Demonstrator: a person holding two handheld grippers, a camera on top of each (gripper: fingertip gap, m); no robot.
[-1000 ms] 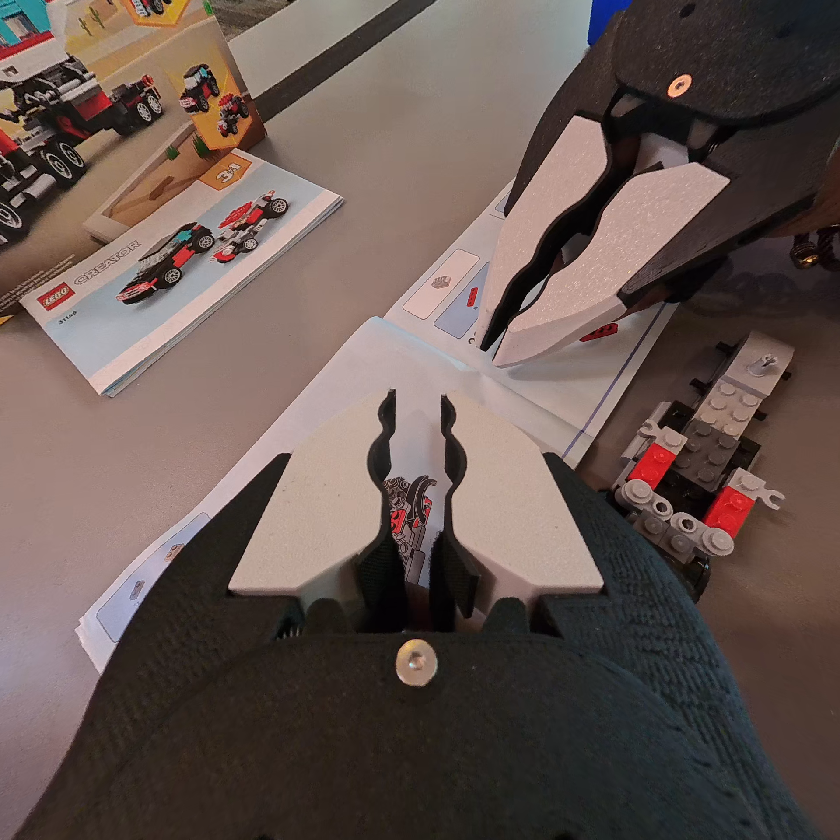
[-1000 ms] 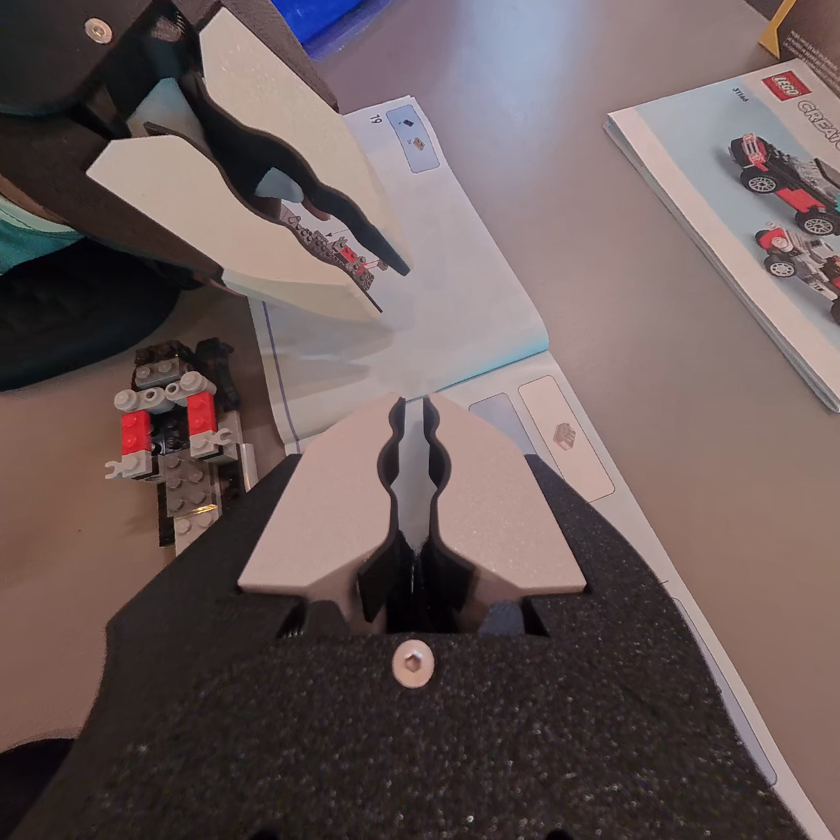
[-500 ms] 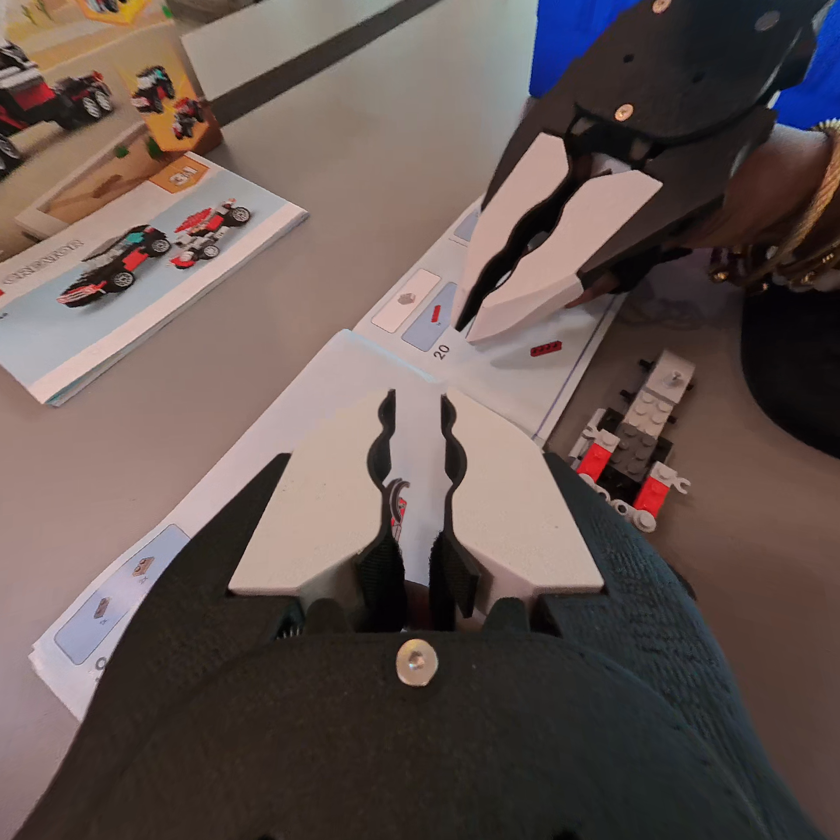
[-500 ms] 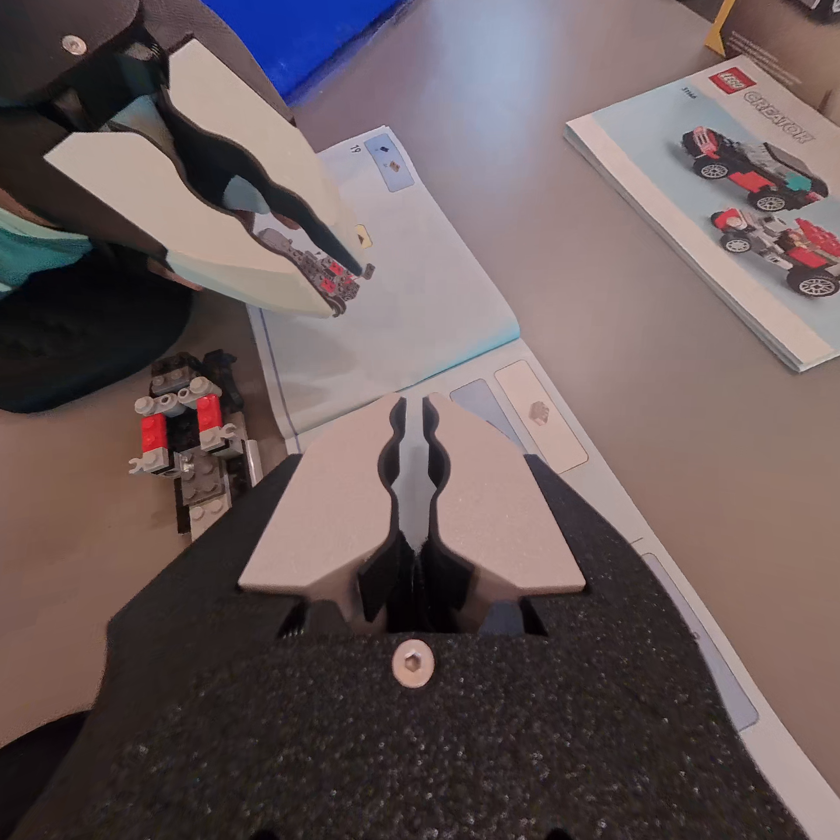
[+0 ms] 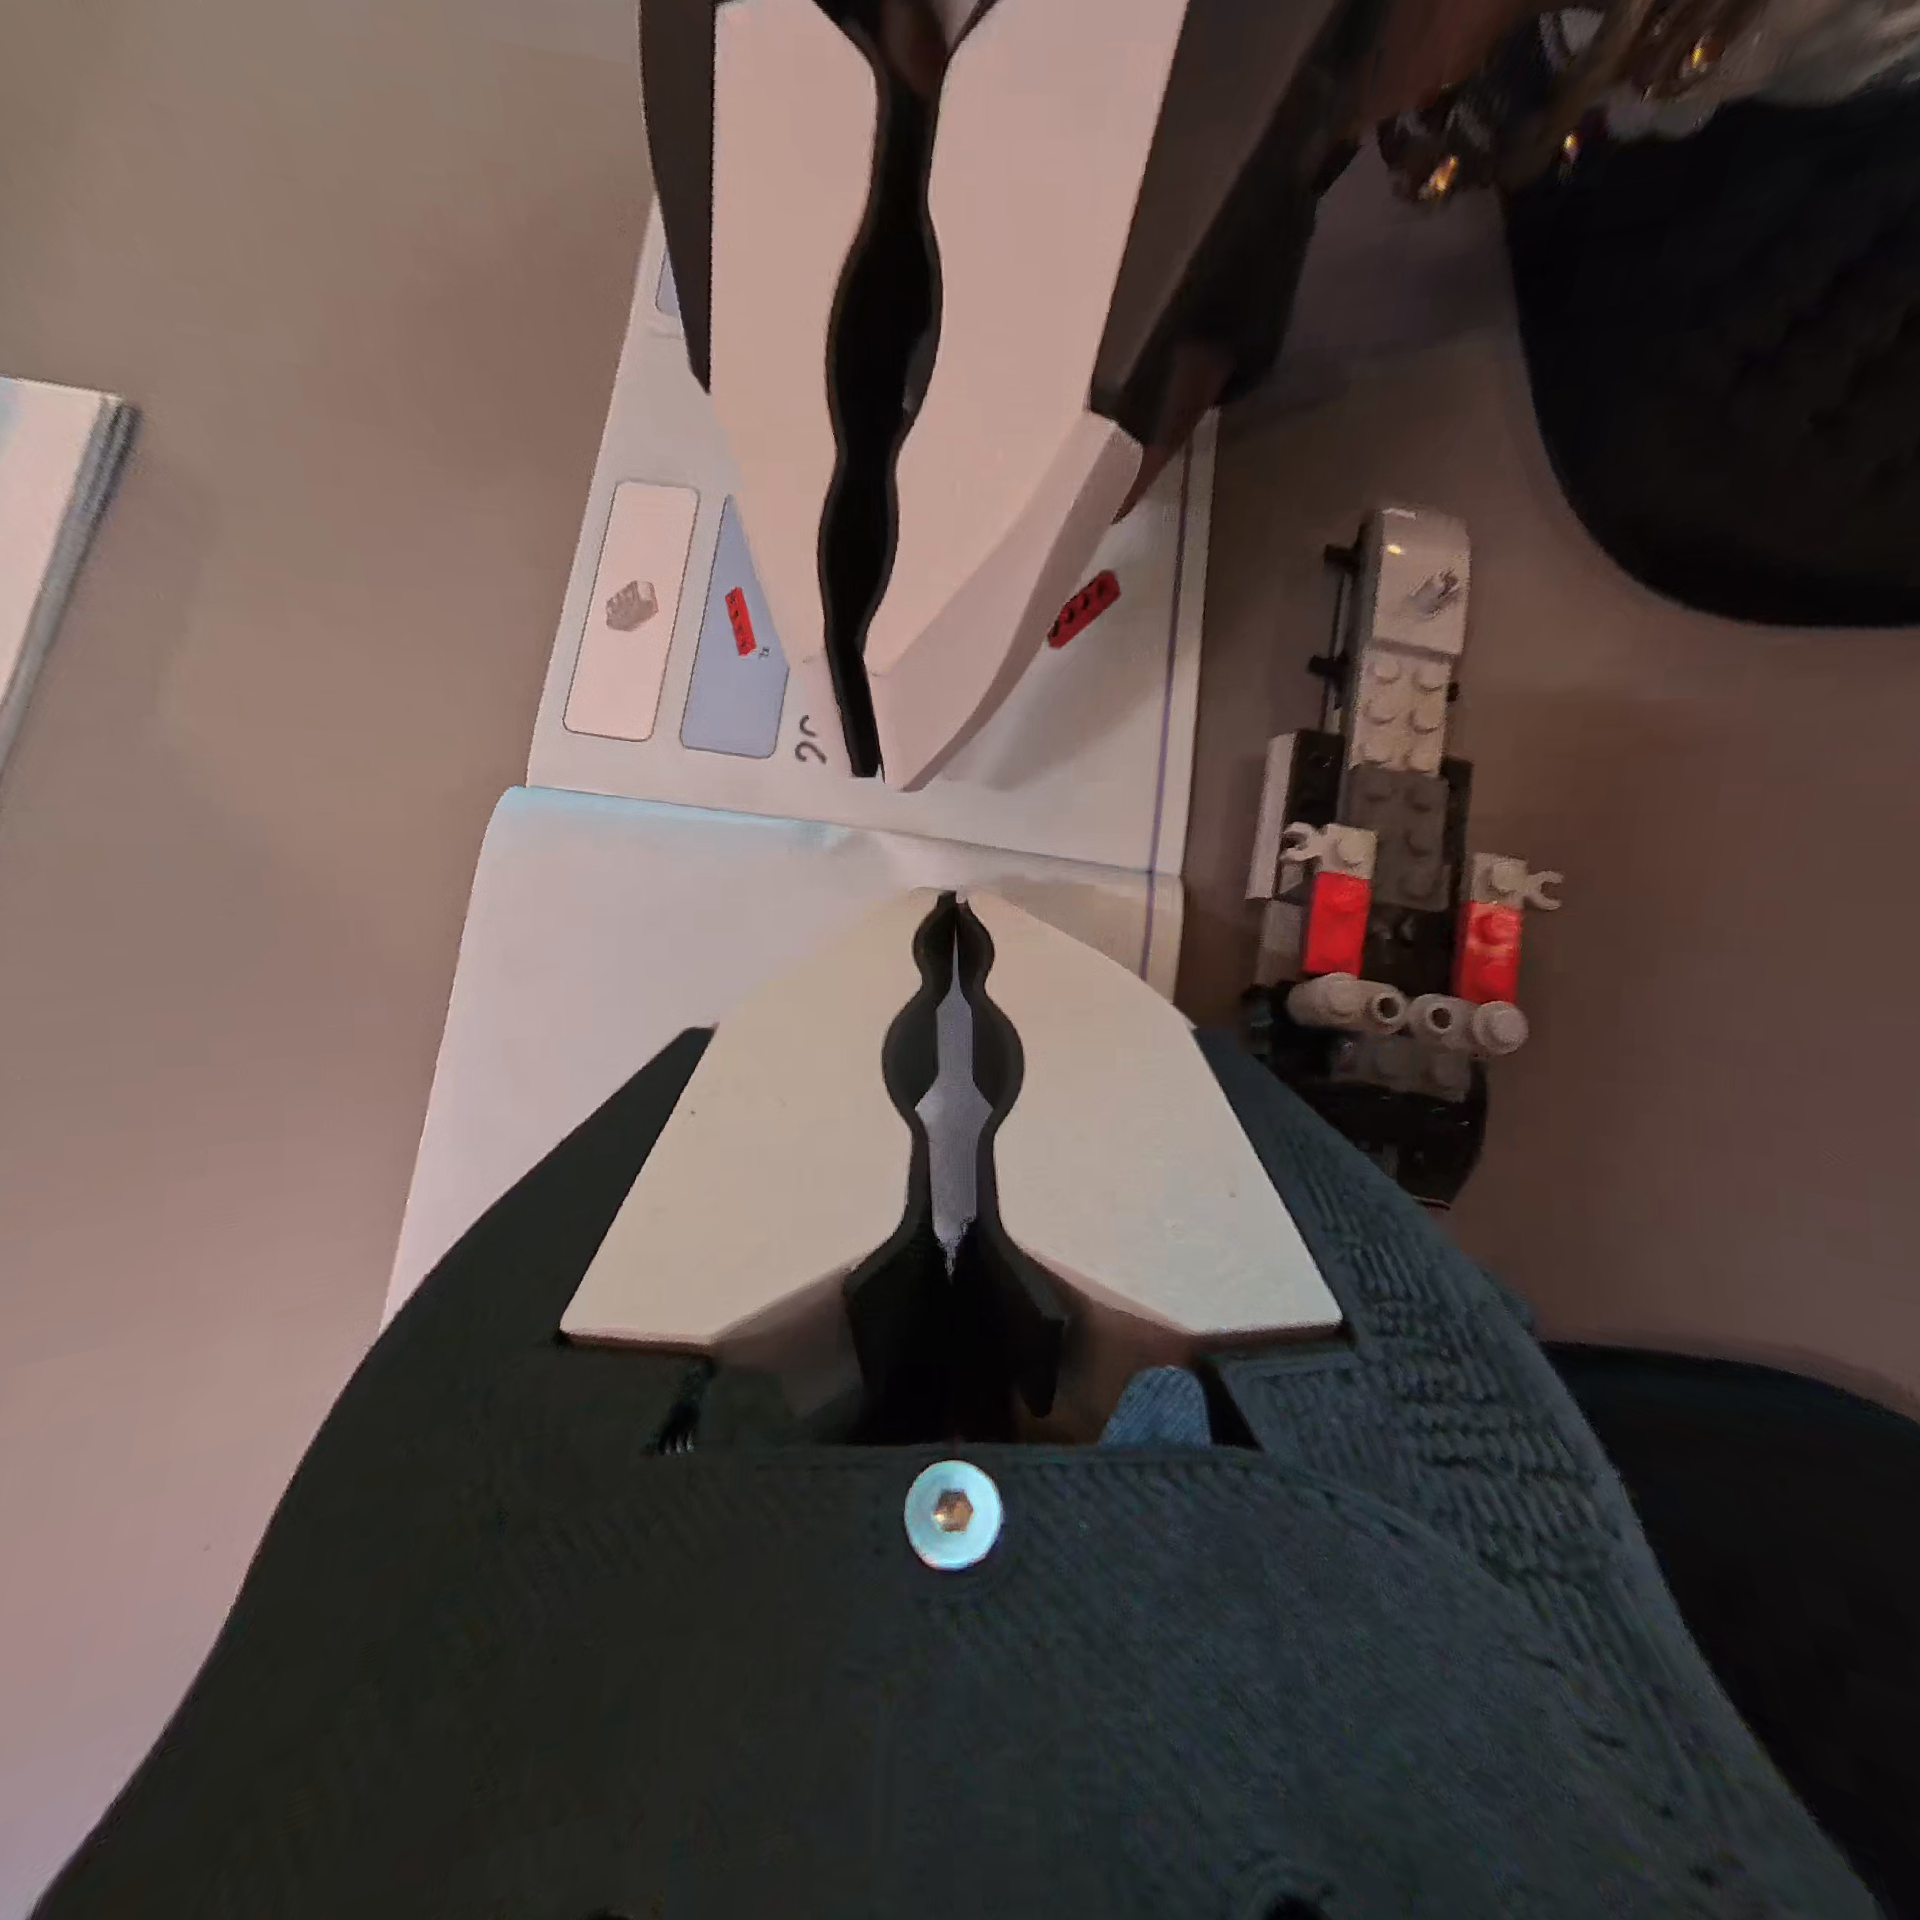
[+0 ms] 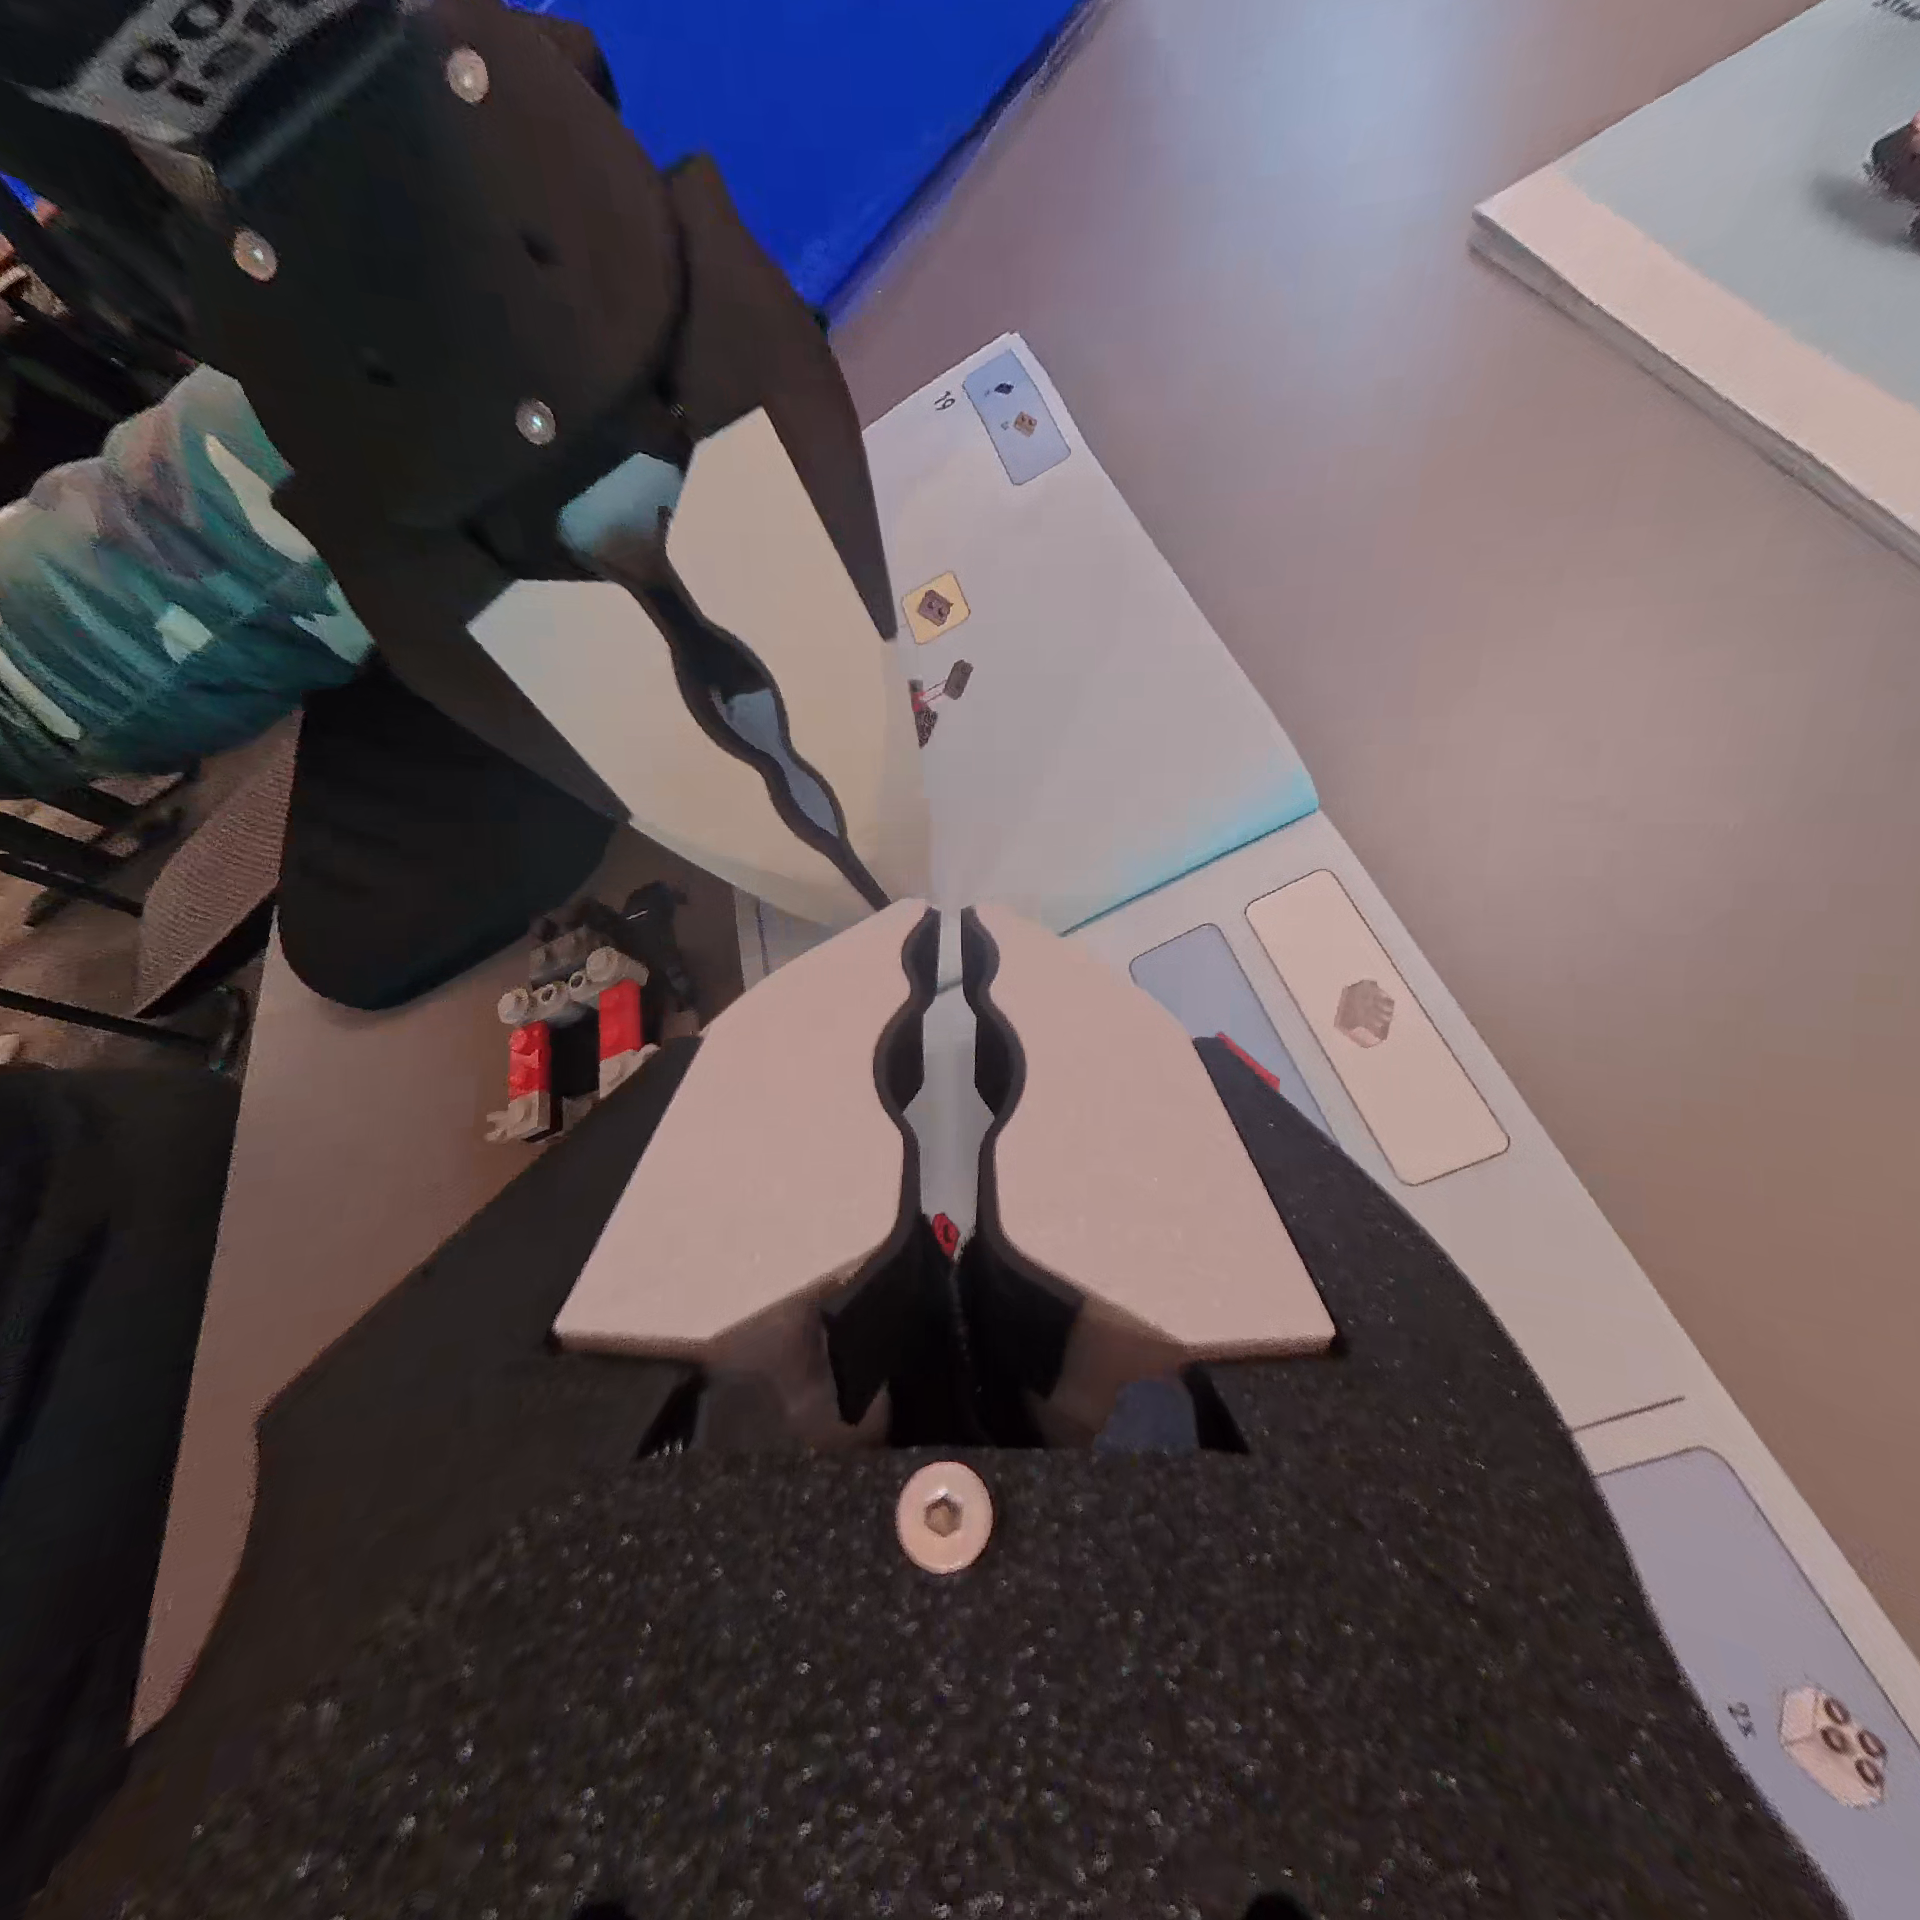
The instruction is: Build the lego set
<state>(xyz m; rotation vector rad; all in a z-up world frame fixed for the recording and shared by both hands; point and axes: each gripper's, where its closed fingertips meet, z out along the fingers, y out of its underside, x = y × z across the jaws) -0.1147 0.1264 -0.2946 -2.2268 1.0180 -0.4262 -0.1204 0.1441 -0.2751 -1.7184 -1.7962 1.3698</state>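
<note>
The open instruction booklet [image 5: 644, 935] lies flat on the grey table, and it also shows in the right wrist view [image 6: 1143, 727]. My left gripper [image 5: 951, 906] is shut, with its tips down on the paper at the booklet's centre fold. I cannot tell whether a page is caught between them. My right gripper [image 6: 945, 914] faces it from the other side of the fold. Its jaws stand a narrow slit apart with only the page showing through. It also shows in the left wrist view [image 5: 868, 769]. The partly built black, grey and red lego model [image 5: 1392, 831] sits beside the booklet [image 6: 577, 1029].
A second, closed booklet [image 6: 1714, 312] lies further off on the table [image 5: 52, 540]. A blue object [image 6: 831, 135] stands at the back. A dark rounded object [image 5: 1714, 416] lies close behind the model. A person's wrist with bracelets [image 5: 1507, 125] holds the right gripper. Less than 4 cm separates the two grippers' tips.
Both grippers have dropped toward the booklet's fold until their tips nearly meet. My left jaws have gone from open to shut. My right jaws have narrowed a little.
</note>
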